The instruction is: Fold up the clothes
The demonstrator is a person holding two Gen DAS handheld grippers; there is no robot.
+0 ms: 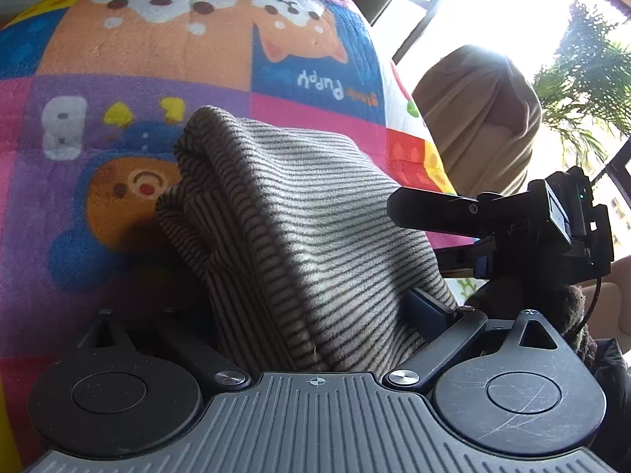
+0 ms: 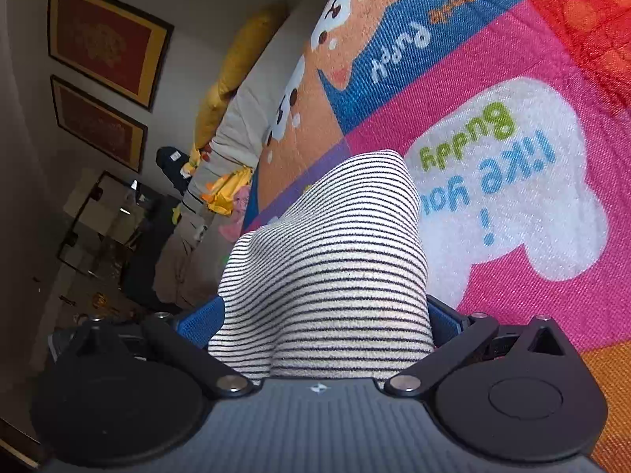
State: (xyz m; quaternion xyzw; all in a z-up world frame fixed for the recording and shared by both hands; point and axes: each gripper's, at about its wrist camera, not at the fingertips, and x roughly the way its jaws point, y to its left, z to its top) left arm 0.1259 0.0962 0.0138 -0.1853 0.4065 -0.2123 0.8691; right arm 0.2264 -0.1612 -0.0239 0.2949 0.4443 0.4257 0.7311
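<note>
- My left gripper (image 1: 315, 315) is clenched on the striped garment (image 1: 299, 228), which fills the centre of the left wrist view and bunches into layers toward the upper left.
- My right gripper (image 2: 323, 327) is clamped on the same striped cloth, low centre in its view.
- Below lies the cartoon-print blanket (image 1: 138, 63); I can't tell whether the far end touches it.
- I judge the fold mid-way: cloth doubled and held up, not yet laid flat or squared off.

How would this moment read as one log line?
left gripper: shut on striped garment | right gripper: shut on striped garment | over cartoon blanket
</note>
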